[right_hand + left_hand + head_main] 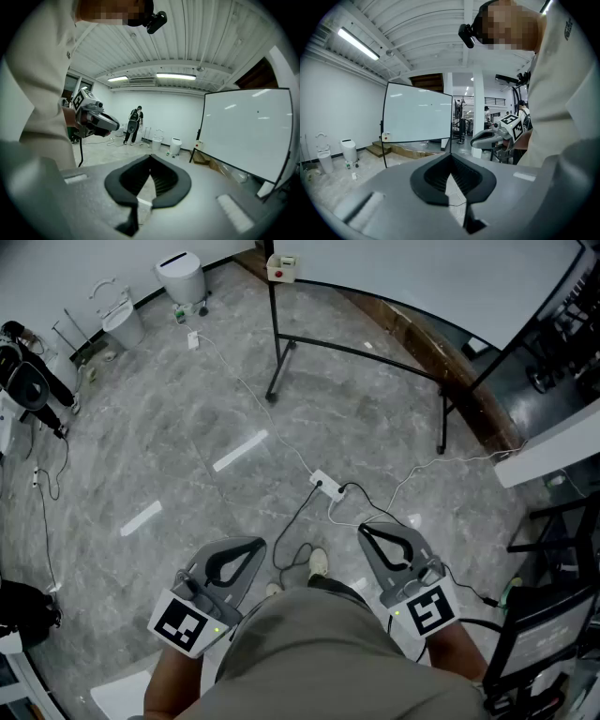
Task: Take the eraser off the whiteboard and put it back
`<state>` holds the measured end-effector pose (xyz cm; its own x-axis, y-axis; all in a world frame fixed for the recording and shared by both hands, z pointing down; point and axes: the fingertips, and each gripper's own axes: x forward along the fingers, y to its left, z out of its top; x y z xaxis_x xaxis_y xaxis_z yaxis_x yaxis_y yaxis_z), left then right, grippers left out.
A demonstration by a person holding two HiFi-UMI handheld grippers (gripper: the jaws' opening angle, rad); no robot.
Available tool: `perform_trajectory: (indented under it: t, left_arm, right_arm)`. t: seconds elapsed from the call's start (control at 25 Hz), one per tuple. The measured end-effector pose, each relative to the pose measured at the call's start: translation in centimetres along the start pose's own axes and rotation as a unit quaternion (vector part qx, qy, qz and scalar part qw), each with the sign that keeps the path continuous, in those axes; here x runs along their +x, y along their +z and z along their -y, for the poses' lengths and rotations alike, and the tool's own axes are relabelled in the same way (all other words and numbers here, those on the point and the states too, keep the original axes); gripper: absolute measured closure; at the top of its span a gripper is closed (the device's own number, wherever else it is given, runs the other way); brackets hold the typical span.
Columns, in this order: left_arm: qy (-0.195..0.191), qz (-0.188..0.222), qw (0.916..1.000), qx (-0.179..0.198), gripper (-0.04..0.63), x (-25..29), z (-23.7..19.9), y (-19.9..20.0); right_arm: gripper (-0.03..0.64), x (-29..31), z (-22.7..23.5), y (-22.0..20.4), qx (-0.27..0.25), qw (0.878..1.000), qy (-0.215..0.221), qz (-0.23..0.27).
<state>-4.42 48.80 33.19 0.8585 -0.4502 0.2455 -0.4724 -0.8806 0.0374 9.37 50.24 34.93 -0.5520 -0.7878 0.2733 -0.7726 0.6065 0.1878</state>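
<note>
Whiteboard [441,277]: one, blank white panel on a thin black tube stand, no writing.
Eraser [281,266]: one small pale block with a red spot, on the whiteboard's left post.
Left gripper [255,544]: grey shell, black ribbed pads, jaws together, empty, well short of the whiteboard.
Right gripper [366,530]: same build, jaws together, empty.
Marker cubes [181,624]: two, black-and-white squares.

grey marbled stone floor [169,418] veined white | white whiteboard [417,115] framed in blk | small white block eraser [282,266] marked red | grey left gripper [259,543] & right gripper [366,530] tagged w/ blk/wht squares
</note>
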Motion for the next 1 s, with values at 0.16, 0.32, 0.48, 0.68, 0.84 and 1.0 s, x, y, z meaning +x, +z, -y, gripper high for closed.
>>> perform_trajectory:
  t: [0.16,0.32,0.48,0.68,0.84,1.0]
  left_arm:
    - [-0.004,0.0,1.0,-0.007,0.589,-3.3,0.2,-1.3]
    - [-0.011,0.002,0.9997,-0.02,0.589,-5.9,0.0,-2.7]
    - [-0.025,0.006,0.9992,-0.032,0.589,-6.8,-0.2,-3.9]
    - [-0.038,0.007,0.9987,-0.034,0.589,-6.9,-0.3,-4.3]
    - [-0.033,0.004,0.999,-0.029,0.589,-6.2,-0.8,-3.7]
    - [-0.021,-0.004,0.9996,-0.019,0.589,-4.7,-1.7,-3.0]
  right_arm:
    - [0.614,0.4,-3.8,1.1,0.002,1.0,0.002,-0.007]
    - [0.614,0.4,-6.9,1.5,0.0,1.0,0.0,-0.025]
    - [0.614,0.2,-8.8,1.2,0.023,0.999,-0.013,-0.042]
    - [0.614,0.4,-9.7,1.0,0.038,0.998,-0.016,-0.044]
    - [0.614,1.3,-8.6,1.3,0.039,0.999,-0.01,-0.033]
    - [0.614,2.6,-6.7,1.7,0.031,0.999,0.004,-0.024]
